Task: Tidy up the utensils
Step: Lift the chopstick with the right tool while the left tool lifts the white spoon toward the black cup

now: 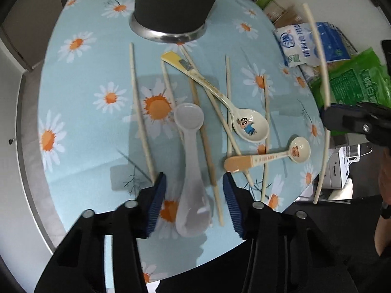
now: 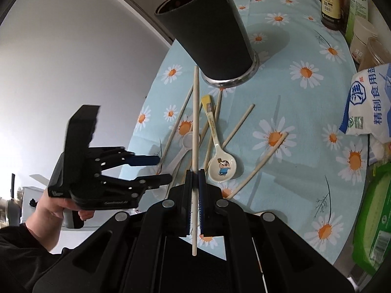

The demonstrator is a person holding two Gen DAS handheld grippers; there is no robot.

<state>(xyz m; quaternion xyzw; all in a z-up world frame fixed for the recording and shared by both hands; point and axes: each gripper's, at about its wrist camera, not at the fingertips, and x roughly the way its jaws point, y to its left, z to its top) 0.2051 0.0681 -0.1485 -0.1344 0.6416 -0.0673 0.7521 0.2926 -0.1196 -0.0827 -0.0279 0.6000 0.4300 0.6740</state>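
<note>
A black utensil cup (image 1: 174,2) (image 2: 212,34) stands at the far side of the daisy tablecloth (image 1: 83,122). Several cream chopsticks (image 1: 141,112) and three spoons lie in front of it: a translucent white spoon (image 1: 189,161), a cartoon-print spoon (image 1: 251,124) (image 2: 221,166) and a small tan-handled spoon (image 1: 268,157). My left gripper (image 1: 194,195) is open, low over the white spoon's handle. My right gripper (image 2: 194,178) is shut on one chopstick (image 2: 195,131) (image 1: 320,73), held in the air to the right of the pile.
A salt bag (image 1: 303,44) (image 2: 369,102), green packets (image 1: 352,80) (image 2: 371,222) and bottles and jars (image 2: 330,0) crowd the table's right and back edge. The table's front edge (image 1: 220,249) is just below my left gripper.
</note>
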